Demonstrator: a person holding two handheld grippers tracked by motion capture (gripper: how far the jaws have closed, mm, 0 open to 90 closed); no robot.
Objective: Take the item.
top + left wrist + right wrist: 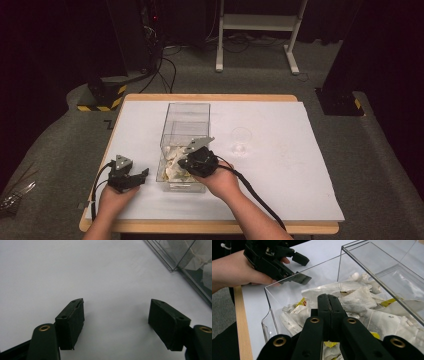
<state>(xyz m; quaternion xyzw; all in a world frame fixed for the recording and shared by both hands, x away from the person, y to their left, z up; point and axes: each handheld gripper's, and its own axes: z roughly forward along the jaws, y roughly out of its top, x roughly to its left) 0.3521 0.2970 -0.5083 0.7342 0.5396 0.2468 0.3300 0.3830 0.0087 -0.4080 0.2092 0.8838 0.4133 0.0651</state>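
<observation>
R gripper (329, 302) jaws closed over tea bags (359, 302) in clear box (352, 257).

Overhead light is falling on the white surface (280, 165), which is reading bright and even, while the room behind it is sinking into near black. The high view is looking soft and slightly grainy. In the left gripper view the surface is glowing close to washed out, fading to grey toward the lower corners, and faint soft shadows are lying under the dark jaws. In the right gripper view the clear box (352, 257) is catching pale streaks of glare along its walls, and the nearest jaw parts are blurring slightly.
</observation>
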